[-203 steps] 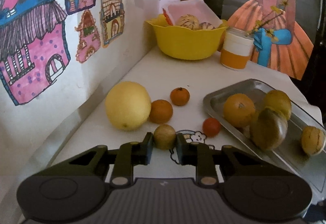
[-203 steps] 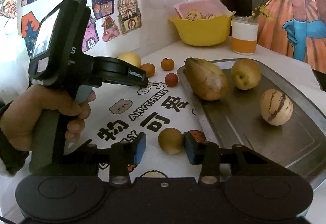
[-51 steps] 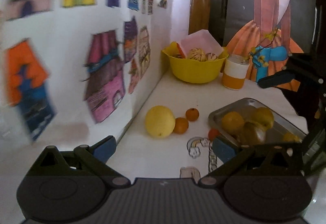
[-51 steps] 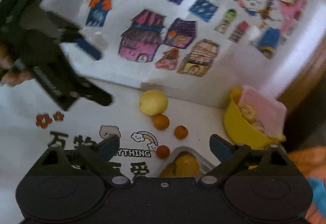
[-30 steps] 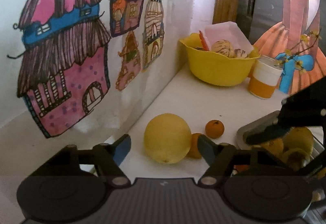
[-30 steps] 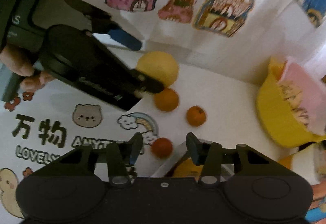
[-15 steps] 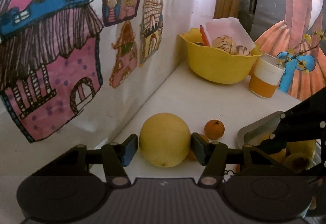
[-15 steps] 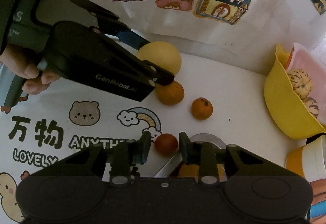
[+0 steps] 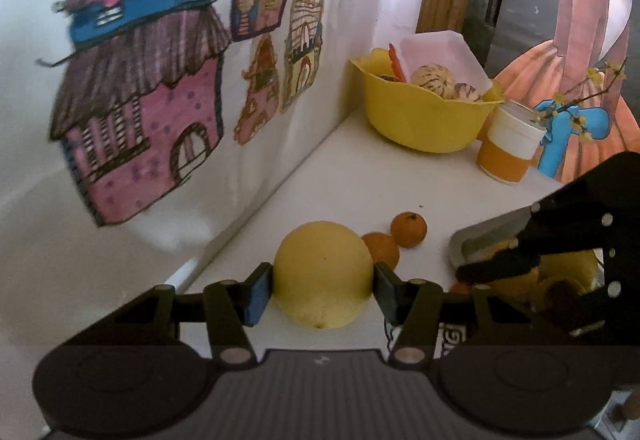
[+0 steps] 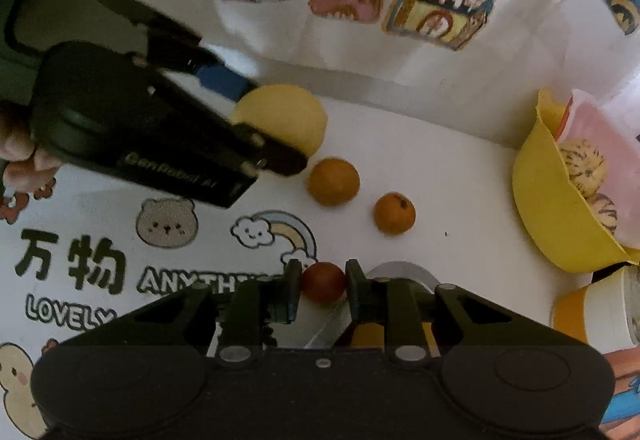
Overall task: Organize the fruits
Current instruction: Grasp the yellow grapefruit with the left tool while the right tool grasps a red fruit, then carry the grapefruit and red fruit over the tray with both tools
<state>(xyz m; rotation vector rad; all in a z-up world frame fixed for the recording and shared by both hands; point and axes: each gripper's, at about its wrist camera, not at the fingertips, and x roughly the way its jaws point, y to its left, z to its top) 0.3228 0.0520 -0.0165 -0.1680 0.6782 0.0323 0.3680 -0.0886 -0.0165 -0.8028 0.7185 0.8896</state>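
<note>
White tabletop [image 9: 360, 175] is carrying everything, with a yellow bowl [image 9: 424, 119] sitting at the far corner and a metal tray [image 9: 476, 244] lying near the right gripper. Between the fingers of the left gripper [image 9: 323, 290] a big yellow pomelo [image 9: 323, 280] is sitting on the table, both pads pressing its sides, just beside an orange [image 10: 333, 181] and near a smaller tangerine [image 10: 394, 212]. At the tray's corner the right gripper [image 10: 323, 290] is clamping a small red fruit [image 10: 323, 282], its pads touching both sides.
</note>
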